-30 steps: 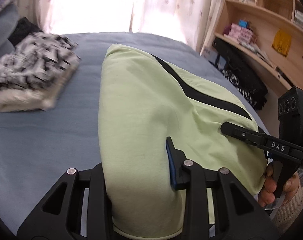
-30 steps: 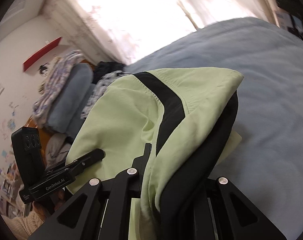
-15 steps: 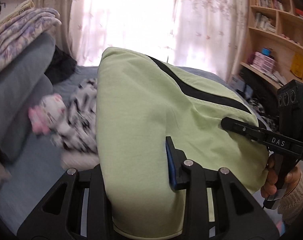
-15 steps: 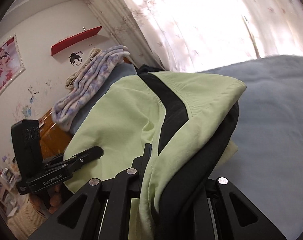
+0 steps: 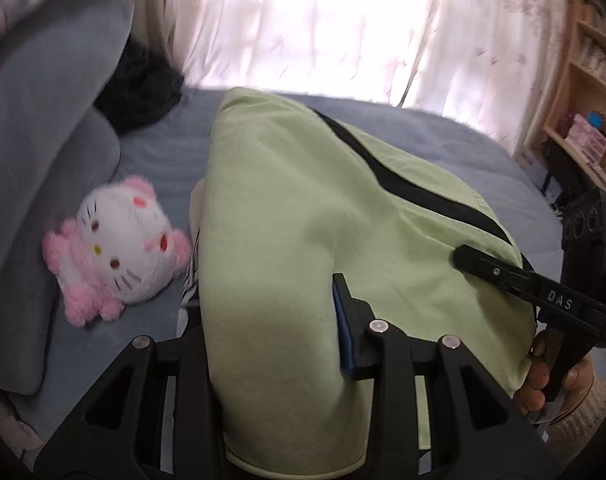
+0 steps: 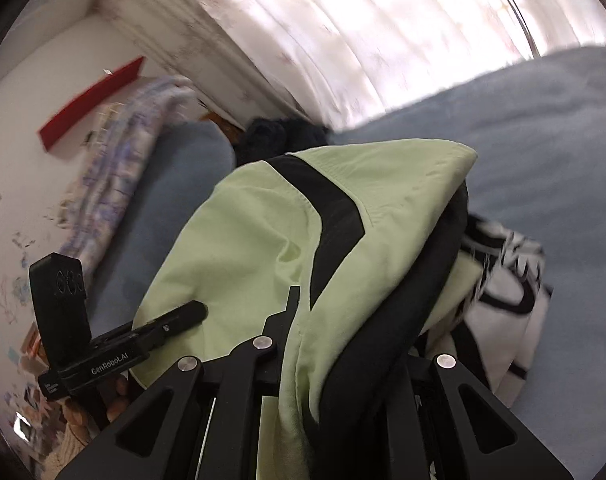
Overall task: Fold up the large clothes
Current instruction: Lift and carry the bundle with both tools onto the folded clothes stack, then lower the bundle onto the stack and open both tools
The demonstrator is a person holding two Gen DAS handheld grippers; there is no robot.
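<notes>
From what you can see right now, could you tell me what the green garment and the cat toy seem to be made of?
The green garment looks like a matte, soft woven fabric, perhaps cotton: it drapes in smooth folds with no sheen, with a black band sewn across it. The cat toy looks like plush: fuzzy white pile with shaggy pink trim.

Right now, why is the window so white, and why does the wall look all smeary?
Left wrist view: daylight through the curtains washes them out to glare, while the plush cat is only slightly soft. Right wrist view: the wall and its red shelf streak with motion blur, yet the green garment stays fairly sharp.
</notes>
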